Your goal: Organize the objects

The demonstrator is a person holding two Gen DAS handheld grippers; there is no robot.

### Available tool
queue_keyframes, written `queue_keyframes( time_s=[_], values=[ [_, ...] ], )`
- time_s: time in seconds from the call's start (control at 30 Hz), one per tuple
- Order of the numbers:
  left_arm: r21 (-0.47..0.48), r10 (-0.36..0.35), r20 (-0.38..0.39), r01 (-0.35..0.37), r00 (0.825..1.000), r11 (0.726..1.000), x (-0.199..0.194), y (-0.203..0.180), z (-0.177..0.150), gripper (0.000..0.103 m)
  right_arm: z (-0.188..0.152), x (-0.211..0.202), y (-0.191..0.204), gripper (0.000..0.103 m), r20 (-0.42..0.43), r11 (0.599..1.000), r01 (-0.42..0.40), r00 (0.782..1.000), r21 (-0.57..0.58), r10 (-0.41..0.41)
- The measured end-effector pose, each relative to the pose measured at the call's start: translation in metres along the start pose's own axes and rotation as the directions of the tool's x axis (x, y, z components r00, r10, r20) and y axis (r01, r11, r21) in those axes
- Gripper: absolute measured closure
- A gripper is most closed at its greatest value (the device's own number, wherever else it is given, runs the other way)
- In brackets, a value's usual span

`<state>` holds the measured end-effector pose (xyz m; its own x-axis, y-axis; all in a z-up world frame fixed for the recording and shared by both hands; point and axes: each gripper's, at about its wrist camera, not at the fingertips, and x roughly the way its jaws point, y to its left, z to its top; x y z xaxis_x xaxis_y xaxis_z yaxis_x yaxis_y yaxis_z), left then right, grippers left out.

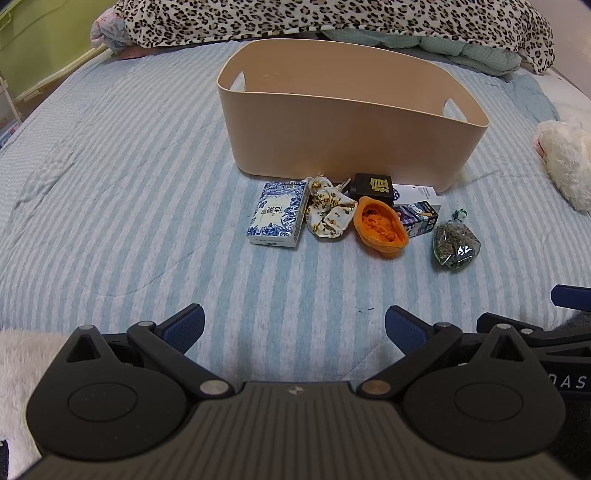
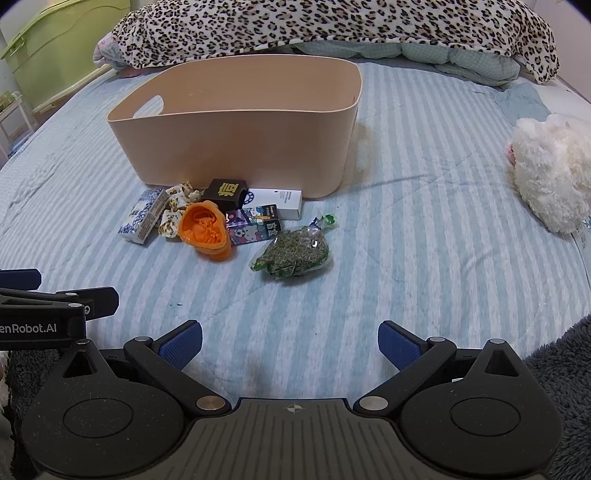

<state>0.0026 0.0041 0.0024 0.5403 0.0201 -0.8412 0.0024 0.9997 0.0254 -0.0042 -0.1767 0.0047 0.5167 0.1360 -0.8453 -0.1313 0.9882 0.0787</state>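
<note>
Evidently nothing is packed yet: both the left gripper (image 1: pixel 294 328) and right gripper (image 2: pixel 290 345) hover spread and empty, while the small items (image 2: pixel 207 225) lie mid-bed against the beige bin (image 2: pixel 236 147), awaiting a first pick.

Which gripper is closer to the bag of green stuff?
Right. The right gripper sits almost straight before the green bag; the left gripper is farther left of it. Both open.

striped bedspread (image 2: pixel 424 229) | leopard blanket (image 2: pixel 332 26) | white plush toy (image 2: pixel 550 170)
</note>
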Motion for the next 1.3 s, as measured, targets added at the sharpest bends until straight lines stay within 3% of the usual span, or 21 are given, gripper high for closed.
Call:
queue_keyframes(
  time_s=[0.7, 1.3],
  values=[
    [-0.003, 0.001, -0.001, -0.001, 1.000, 1.000, 0.002, 0.002, 0.003, 0.000, 0.005, 0.001, -0.001, 0.000, 0.001, 1.000, -0.003, 1.000, 0.007, 0.003],
    [0.006, 0.014, 0.009, -0.014, 1.000, 1.000, 0.017, 0.006, 0.025, 0.000, 0.021, 0.011, -0.002, 0.000, 0.024, 1.000, -0.007, 1.000, 0.004, 0.007]
  ],
)
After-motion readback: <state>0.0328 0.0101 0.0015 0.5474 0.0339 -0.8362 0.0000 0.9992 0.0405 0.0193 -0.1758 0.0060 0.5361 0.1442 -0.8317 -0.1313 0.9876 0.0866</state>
